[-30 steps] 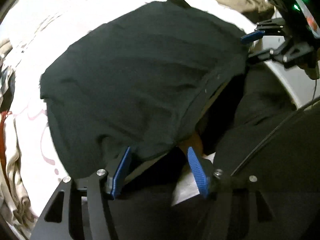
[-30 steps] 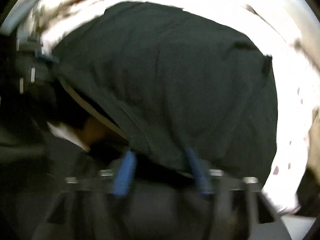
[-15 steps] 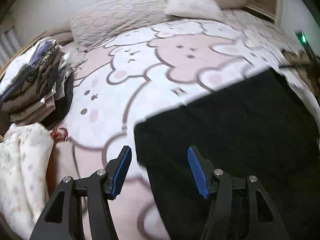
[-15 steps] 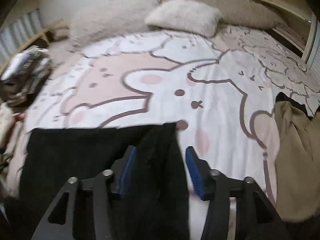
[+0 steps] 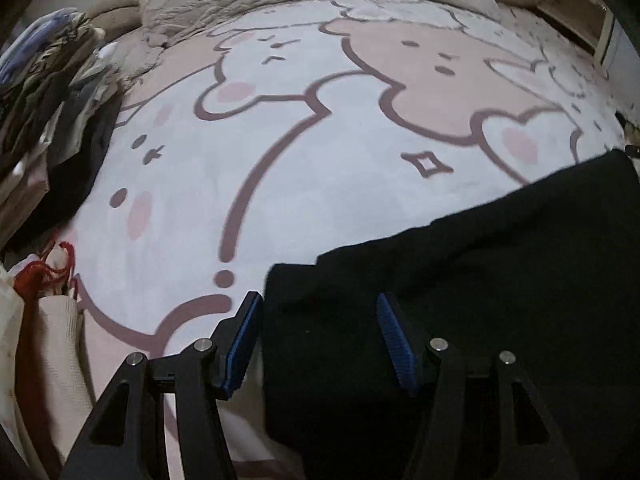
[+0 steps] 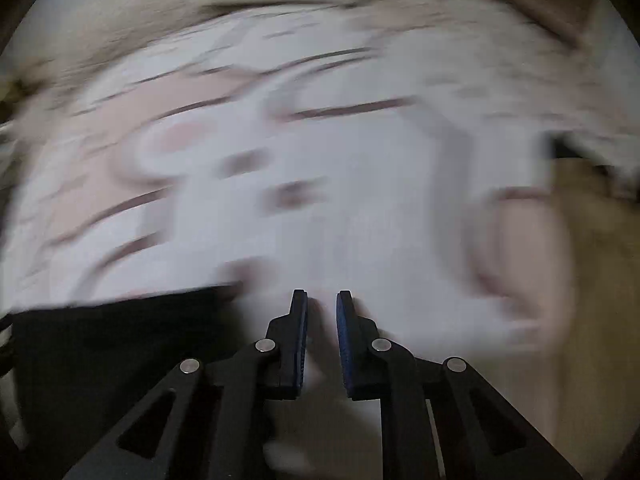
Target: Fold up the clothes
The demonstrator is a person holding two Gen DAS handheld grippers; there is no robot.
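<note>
Cloth, a black garment [image 5: 460,320], now lies flat on the bedspread [image 5: 320,152] (no longer held up); left gripper [image 5: 320,340] gapes over its corner, right gripper [image 6: 322,344] closing, empty, beside it.

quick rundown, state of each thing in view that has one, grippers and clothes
left gripper: open, the black garment's corner lies between its fingers, not pinched
right gripper: jaws closing, nothing between them, only bedspread behind
black garment: spread flat on the bed, unfolded
bedspread: laid flat, mostly bare
pile of clothes: heaped at the left edge
tan garment: lying loose at the right, blurred
</note>
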